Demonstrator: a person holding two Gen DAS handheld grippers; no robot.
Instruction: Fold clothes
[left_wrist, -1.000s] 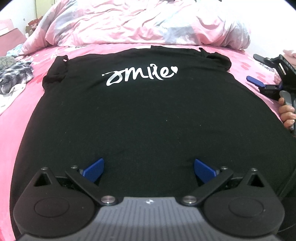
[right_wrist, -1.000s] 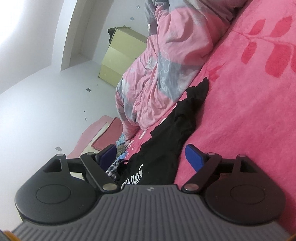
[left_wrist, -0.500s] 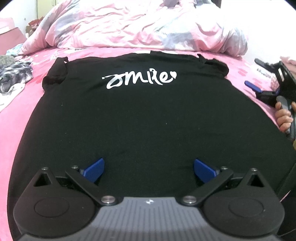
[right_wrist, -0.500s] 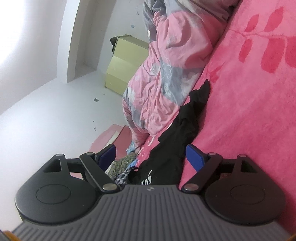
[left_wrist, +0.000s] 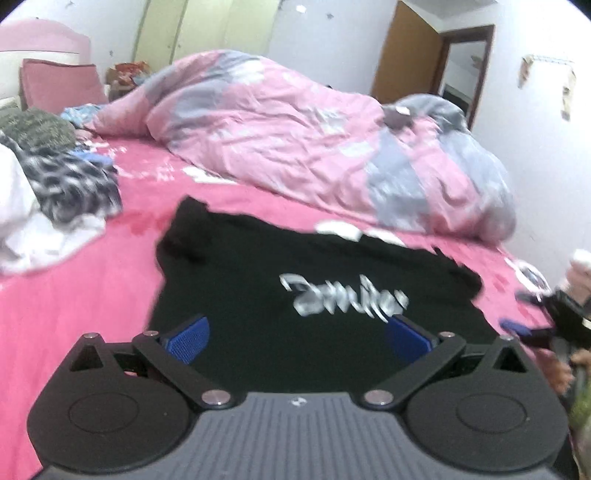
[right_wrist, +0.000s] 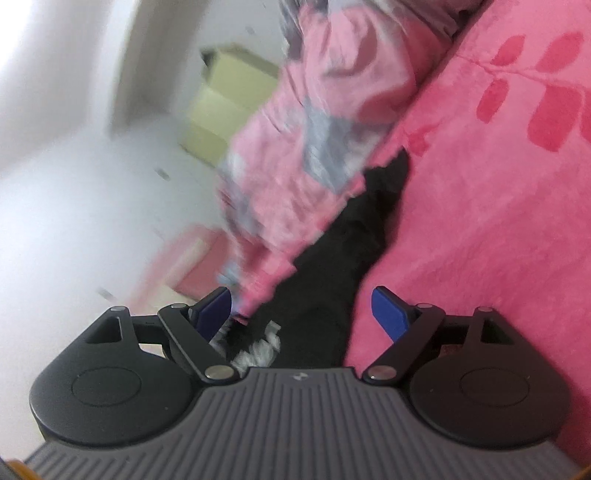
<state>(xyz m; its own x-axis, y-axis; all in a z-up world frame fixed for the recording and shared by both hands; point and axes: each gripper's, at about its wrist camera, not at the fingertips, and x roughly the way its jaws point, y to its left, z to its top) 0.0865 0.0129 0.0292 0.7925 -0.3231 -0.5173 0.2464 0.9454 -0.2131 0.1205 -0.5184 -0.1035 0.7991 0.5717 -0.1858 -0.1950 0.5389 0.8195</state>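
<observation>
A black T-shirt (left_wrist: 280, 295) with white lettering lies flat on the pink bed sheet (left_wrist: 74, 295), its sleeves spread to both sides. My left gripper (left_wrist: 297, 338) hovers above the shirt's lower part, jaws open with nothing between the blue pads. The right gripper (left_wrist: 524, 328) shows at the right edge of the left wrist view, beside the shirt's right side, held by a hand. In the right wrist view the scene is rolled sideways; my right gripper (right_wrist: 303, 314) stands open over the shirt's edge (right_wrist: 332, 280), holding nothing.
A crumpled pink and grey duvet (left_wrist: 314, 140) fills the far side of the bed. A heap of checked and white clothes (left_wrist: 55, 199) lies at the left. A brown door (left_wrist: 410, 55) and white walls stand behind. A yellow-green cabinet (right_wrist: 225, 107) shows in the right wrist view.
My left gripper has risen and tipped up, so the shirt looks farther and the room behind shows. The picture is blurred. The right gripper has barely shifted.
</observation>
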